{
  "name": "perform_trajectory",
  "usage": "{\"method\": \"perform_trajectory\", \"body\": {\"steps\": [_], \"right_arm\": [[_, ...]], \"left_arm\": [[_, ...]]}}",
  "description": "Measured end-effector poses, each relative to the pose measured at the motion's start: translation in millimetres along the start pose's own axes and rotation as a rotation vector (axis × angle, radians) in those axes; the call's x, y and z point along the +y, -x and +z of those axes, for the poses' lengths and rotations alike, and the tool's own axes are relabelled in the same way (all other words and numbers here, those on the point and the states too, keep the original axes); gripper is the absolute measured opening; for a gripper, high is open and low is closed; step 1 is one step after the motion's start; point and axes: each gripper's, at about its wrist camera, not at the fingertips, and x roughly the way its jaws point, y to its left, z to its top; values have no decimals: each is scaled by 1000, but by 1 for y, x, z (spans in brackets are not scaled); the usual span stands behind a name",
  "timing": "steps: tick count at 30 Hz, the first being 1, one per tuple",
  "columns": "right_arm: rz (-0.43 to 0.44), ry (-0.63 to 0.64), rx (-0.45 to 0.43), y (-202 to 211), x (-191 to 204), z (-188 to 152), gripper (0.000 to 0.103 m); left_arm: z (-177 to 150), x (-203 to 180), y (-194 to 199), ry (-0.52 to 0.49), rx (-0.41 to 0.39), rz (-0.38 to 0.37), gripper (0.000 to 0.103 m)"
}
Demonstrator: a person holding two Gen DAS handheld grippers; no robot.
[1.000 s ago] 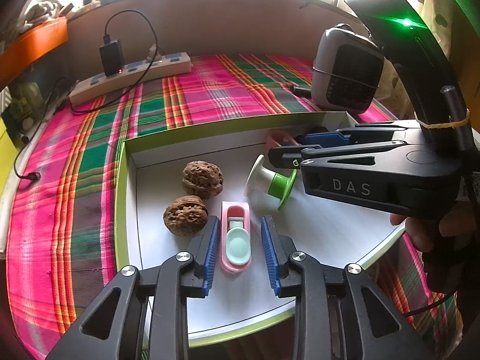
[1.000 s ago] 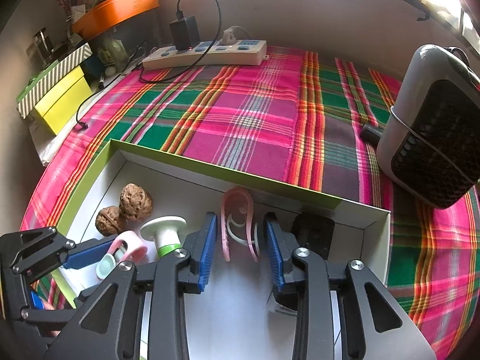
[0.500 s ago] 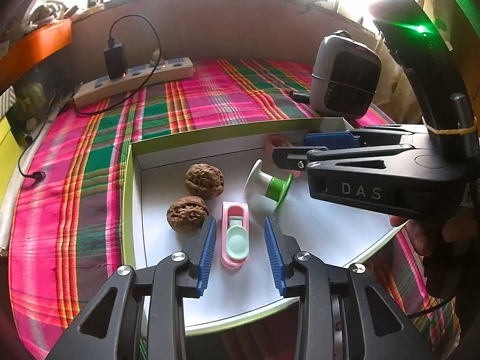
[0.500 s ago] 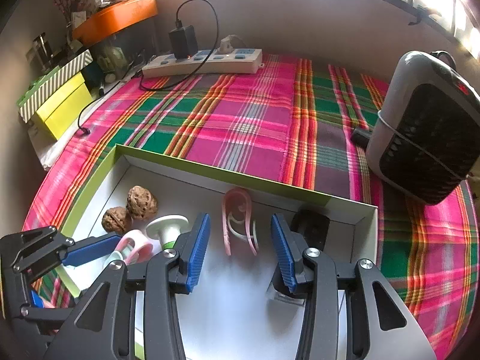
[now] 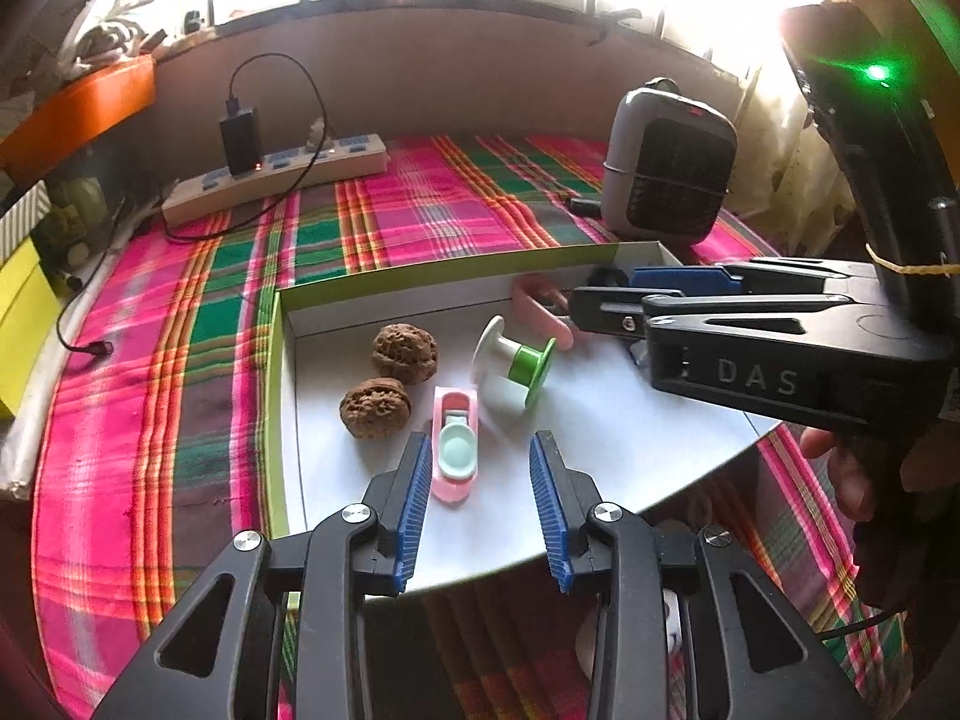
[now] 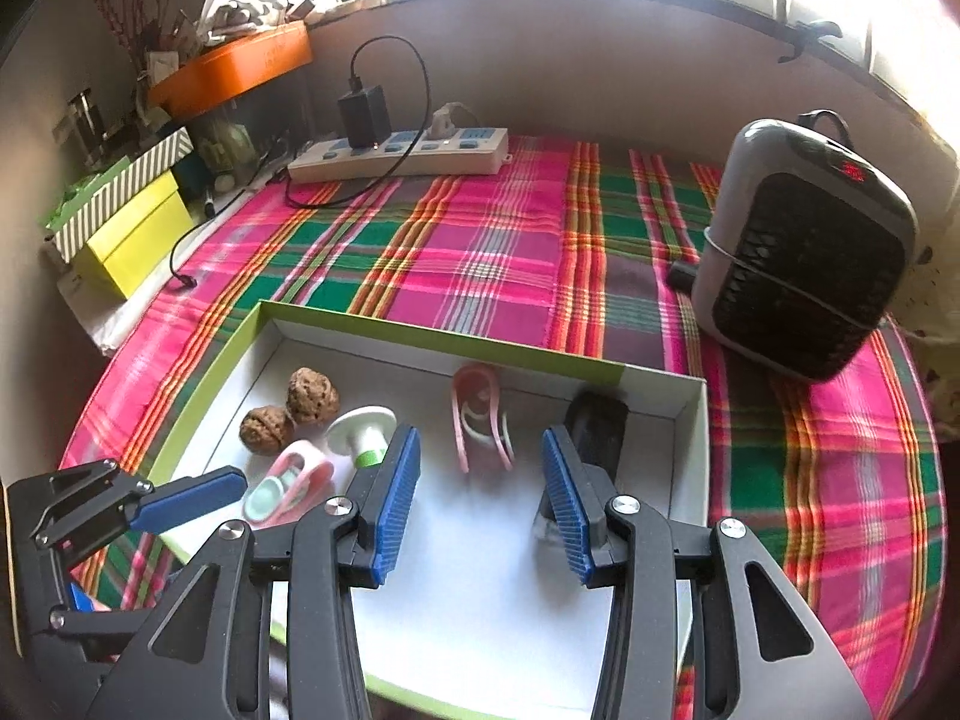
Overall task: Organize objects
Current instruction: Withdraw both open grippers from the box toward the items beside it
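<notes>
Lower centre, left gripper (image 5: pixel 480 495) wide open, empty; right gripper (image 6: pixel 480 498) same. Walnuts (image 5: pixel 403 353), spool (image 5: pixel 513 363), clips all inside box (image 5: pixel 450 269); sorting looks nearly done.

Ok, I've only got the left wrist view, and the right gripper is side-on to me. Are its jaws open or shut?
Observer: Open. The right wrist view shows the right gripper with a wide gap between its blue pads, holding nothing.
Operator: What's hidden behind it in the far corner?
Observer: A black object lies by the right wall of the tray, partly behind the gripper's right-hand finger. I can't tell what it is.
Operator: And the pink clip?
Observer: The pink clip is lined up with the gap at the fingertips, and neither pad touches it.
</notes>
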Motion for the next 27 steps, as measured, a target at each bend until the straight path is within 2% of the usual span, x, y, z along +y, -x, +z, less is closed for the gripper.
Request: {"method": "perform_trajectory", "body": {"steps": [15,22,27], "right_arm": [[-17,-53,-61,42,2,-39,44],[-37,-70,-105,63,7,-66,44],[-30,-107,-89,67,7,-90,44]], "left_arm": [[-26,4,43,60,-72,6,32],[-46,1,51,71,-63,-14,32],[-59,2,53,96,-52,-48,32]]}}
